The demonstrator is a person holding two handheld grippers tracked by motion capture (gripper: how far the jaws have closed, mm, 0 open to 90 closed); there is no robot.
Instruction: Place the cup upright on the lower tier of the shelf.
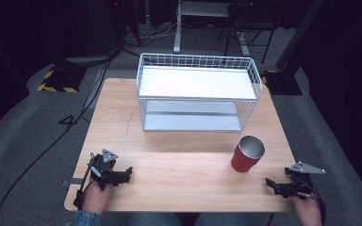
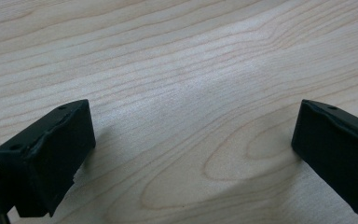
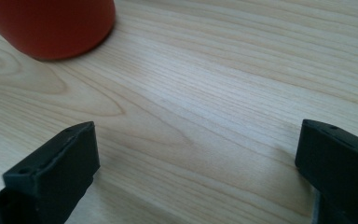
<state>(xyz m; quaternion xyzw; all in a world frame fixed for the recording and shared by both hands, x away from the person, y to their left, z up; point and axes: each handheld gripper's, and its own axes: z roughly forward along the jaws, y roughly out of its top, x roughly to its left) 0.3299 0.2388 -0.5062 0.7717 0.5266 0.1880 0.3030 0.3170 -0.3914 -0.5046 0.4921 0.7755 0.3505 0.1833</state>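
The left tongs and the right tongs rest low at the near edge of the light wooden bench, each with its jaws wide apart and holding nothing. The red metal cup stands upright near the right tongs, not touching them. Behind it sits a white wire shelf rack.

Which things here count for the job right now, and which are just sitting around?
In play:
red cup, upright on the table, nearest the right gripper
right gripper, open
left gripper, open, over bare wood

Lying about:
white wire rack, at the table's far side
cables on the floor
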